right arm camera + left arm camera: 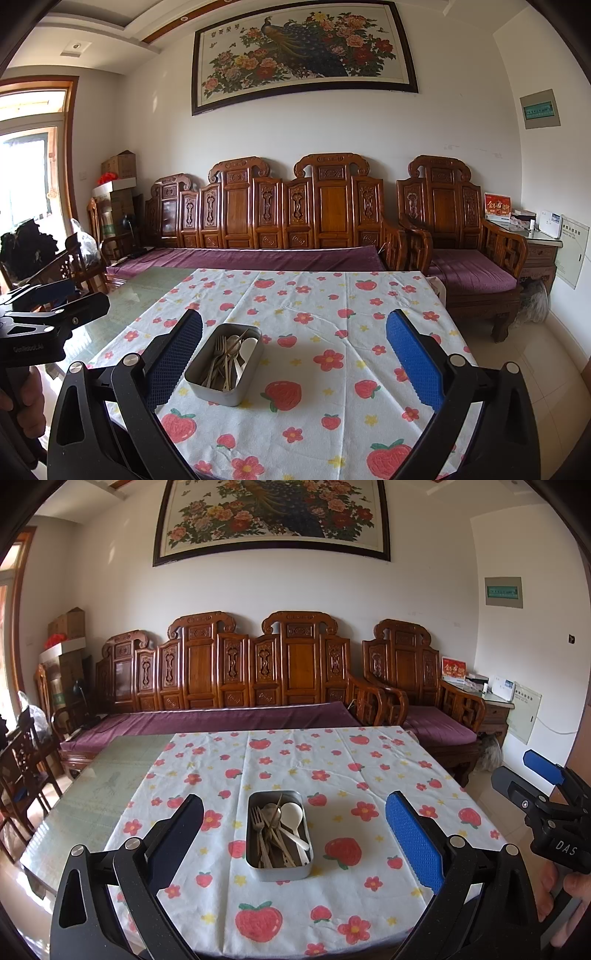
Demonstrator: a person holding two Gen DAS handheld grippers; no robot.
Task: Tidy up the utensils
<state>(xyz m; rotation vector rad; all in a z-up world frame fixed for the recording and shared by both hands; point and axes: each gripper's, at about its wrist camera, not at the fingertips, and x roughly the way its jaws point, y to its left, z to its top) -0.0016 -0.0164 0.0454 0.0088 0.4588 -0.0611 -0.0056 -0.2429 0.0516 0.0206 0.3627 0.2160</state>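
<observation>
On the table [92,794], a white cotton cloth printed with red strawberries and flowers [332,760] covers the right part; bare greenish glass shows at 9 o'clock. Near the cloth's middle sits a rectangular brushed-metal tin with rounded corners [279,872], open-topped, straight-walled. In the left wrist view its long axis runs 12 to 6 o'clock; in the right wrist view it slants from 1 toward 7.

Inside the tin: a silver metal fork [258,830], tines toward 12; a white plastic spoon [293,821], smooth round bowl toward 12 and handle trailing to 5; a metal spoon [271,810], bowl also toward 12; thin pale chopsticks [275,819] lying slantwise across the heap. All lie roughly along the tin's length, overlapping.

Left gripper [293,838]: black frame, fingers faced with dimpled blue rubber pads, spread wide, holding nothing, the tin framed between them but apart from both. Right gripper [295,354]: same build, fingers equally wide apart and empty; the tin lies just beside its left finger at 8 o'clock. A hand [569,890] grips the right gripper's handle at 4 o'clock in the left wrist view.

Behind, at 12: a carved reddish wooden bench with purple cushion [229,686].
</observation>
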